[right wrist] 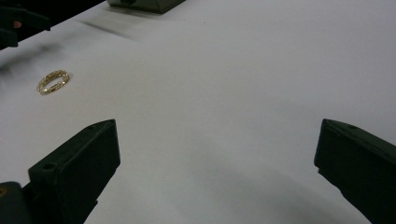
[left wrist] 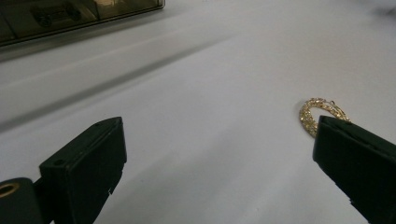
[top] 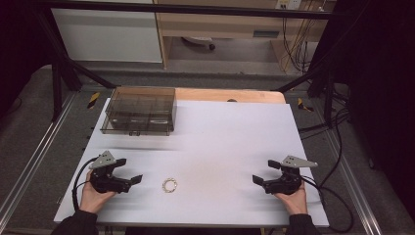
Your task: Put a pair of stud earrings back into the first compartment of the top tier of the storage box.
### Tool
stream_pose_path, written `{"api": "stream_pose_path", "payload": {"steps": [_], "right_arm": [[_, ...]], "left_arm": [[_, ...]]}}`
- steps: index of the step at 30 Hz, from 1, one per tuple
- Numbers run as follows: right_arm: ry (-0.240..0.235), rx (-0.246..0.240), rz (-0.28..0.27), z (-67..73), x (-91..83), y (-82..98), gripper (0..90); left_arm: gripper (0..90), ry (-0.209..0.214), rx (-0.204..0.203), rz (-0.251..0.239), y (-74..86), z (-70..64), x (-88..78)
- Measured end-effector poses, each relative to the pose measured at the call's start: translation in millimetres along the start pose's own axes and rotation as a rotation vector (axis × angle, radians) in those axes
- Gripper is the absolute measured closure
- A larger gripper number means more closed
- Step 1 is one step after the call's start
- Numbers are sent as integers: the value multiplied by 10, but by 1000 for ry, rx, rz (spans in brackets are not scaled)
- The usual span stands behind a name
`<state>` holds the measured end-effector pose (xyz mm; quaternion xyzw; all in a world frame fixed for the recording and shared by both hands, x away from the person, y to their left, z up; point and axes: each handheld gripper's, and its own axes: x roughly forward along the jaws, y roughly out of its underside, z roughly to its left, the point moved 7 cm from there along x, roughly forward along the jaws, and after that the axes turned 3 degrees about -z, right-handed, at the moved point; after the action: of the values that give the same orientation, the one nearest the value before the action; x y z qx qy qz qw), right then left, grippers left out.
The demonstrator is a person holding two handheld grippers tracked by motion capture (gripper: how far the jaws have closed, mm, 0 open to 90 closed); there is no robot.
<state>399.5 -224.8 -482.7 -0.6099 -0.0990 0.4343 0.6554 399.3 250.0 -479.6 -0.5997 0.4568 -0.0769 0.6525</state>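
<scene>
A small gold bracelet [top: 170,185] lies flat on the white table [top: 220,132], near the front and left of centre. My left gripper [top: 128,171] rests at the front left, open, its jaws pointing right toward the bracelet with nothing between them. From the left gripper view the bracelet [left wrist: 317,112] sits just beyond the right jaw tip. My right gripper [top: 266,172] rests at the front right, open and empty, pointing left. In the right gripper view the bracelet [right wrist: 53,81] lies far off at the upper left.
A smoky transparent compartment box [top: 140,111] with its lid down stands at the table's back left. The same box [left wrist: 70,16] edges the top of the left gripper view. Black frame bars and cables surround the table.
</scene>
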Motion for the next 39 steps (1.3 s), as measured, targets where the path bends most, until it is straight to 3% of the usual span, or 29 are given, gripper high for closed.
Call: {"api": "stream_pose_path", "payload": {"steps": [14, 25, 39], "right_arm": [[0, -5, 1, 0, -7, -1, 8], [5, -8, 8, -3, -1, 8, 9], [11, -11, 28, -5, 16, 33, 10]], "left_arm": [[37, 0, 18, 12, -43, -71, 51], [74, 22, 26, 31, -98, -264, 172], [184, 22, 12, 99, -104, -502, 404]]}}
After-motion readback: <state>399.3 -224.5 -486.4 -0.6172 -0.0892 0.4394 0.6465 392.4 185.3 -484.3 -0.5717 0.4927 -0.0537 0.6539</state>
